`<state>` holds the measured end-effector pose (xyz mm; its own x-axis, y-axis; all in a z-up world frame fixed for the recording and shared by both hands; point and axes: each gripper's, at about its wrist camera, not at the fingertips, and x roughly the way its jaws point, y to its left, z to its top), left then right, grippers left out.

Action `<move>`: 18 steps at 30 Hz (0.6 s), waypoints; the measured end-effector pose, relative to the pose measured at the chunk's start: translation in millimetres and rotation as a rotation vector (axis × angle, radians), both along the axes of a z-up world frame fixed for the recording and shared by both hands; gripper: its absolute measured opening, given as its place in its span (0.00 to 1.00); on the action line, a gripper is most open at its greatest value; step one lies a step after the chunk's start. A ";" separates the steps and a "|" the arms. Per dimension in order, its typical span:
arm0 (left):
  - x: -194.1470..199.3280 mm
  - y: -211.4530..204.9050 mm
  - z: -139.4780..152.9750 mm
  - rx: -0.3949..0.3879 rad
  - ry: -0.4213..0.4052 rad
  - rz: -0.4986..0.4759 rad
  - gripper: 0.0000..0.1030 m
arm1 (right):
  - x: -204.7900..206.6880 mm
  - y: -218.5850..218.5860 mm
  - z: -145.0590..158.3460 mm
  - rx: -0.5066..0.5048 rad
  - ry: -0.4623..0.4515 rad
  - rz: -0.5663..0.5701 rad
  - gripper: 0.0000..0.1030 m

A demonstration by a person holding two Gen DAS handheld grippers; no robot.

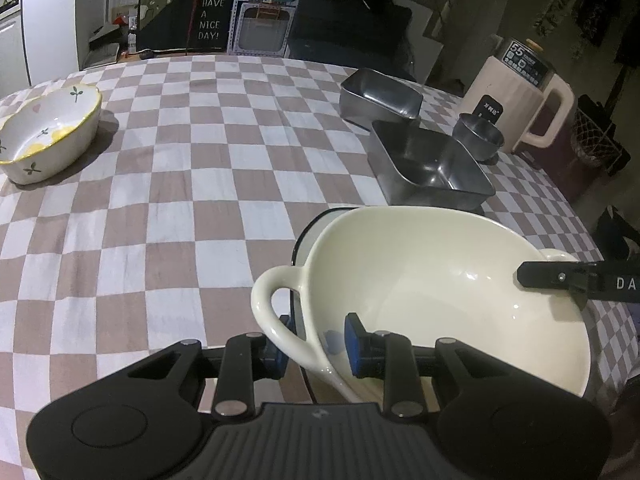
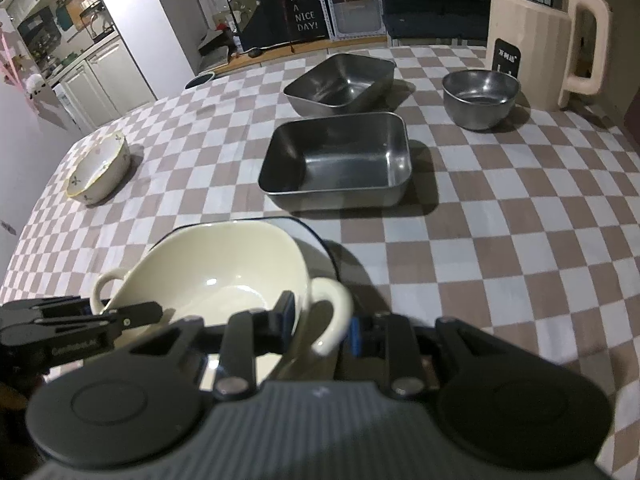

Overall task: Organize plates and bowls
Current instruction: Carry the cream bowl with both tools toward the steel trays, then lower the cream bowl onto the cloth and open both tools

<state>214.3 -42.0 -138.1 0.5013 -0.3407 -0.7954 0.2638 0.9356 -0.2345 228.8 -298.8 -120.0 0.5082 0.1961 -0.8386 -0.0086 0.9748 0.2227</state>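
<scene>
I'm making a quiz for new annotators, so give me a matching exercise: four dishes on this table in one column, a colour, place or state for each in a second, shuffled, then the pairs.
Things:
1. cream bowl
2. flowered bowl
3. rectangular metal tray
4. round metal bowl

Descriptions:
A. stands next to the tall cream jug
B. gripped at both handles by the two tools
C. alone at the left of the checked cloth, yellow rim
D. empty, just beyond the cream bowl

Pairs: 1-B, 2-C, 3-D, 4-A
</scene>
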 end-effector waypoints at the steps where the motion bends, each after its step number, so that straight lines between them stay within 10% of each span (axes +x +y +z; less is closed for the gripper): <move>1: 0.1 0.0 -0.2 -0.001 0.000 0.000 0.29 | 0.1 -0.3 0.3 0.002 0.001 0.001 0.30; 18: 1.2 -0.3 -3.3 0.008 0.036 0.000 0.34 | 4.5 -3.1 -5.8 0.027 0.060 -0.005 0.30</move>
<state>215.5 -42.4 -141.3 0.4725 -0.3343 -0.8155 0.2553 0.9375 -0.2364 233.3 -301.8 -125.8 0.4582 0.2169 -0.8620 0.0099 0.9685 0.2490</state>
